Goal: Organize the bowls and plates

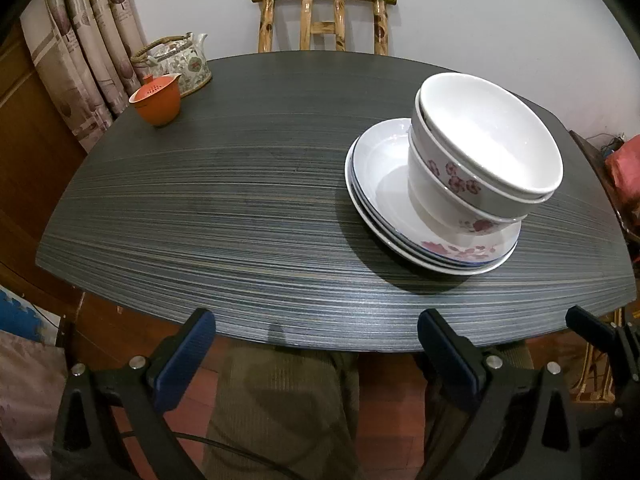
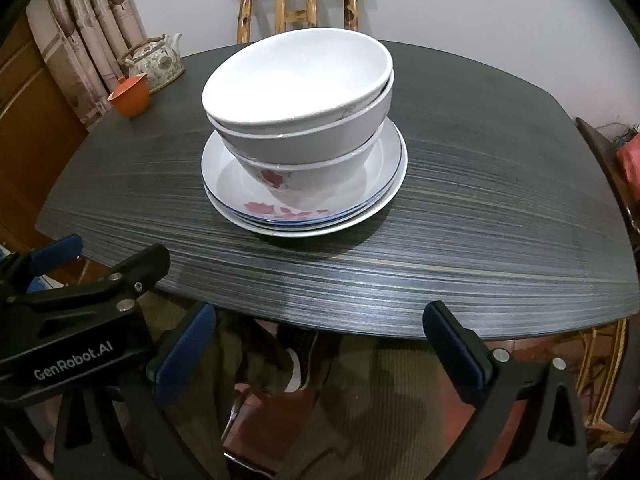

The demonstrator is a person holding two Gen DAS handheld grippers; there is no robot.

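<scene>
On the dark striped table [image 1: 200, 208] stands a single pile of crockery: three nested bowls [image 2: 298, 92] sitting in a stack of plates [image 2: 384, 184]. The top bowl is plain white, the grey one under it has a white rim, and the lowest carries pink flowers on its side. The upper plate shows the same pink flowers near its front edge and a thin blue line round its rim; more plates lie beneath it, though how many is hard to count. From the left wrist view the pile sits at about two o'clock on the tabletop; from the right wrist view it lies close to twelve o'clock, just left of centre.

Both tools hang back off the near edge of the table, well apart from the dishes. The left gripper [image 1: 316, 344] has its jaws spread wide with nothing between them. The right gripper [image 2: 320, 340] is likewise spread and holds nothing.

Over at ten o'clock, near the far left corner, an orange cup [image 1: 156, 100] stands just in front of a patterned teapot [image 1: 182, 60]. Behind the table a bamboo chair [image 1: 324, 16] faces the wall, and curtains [image 1: 80, 48] hang at the left.
</scene>
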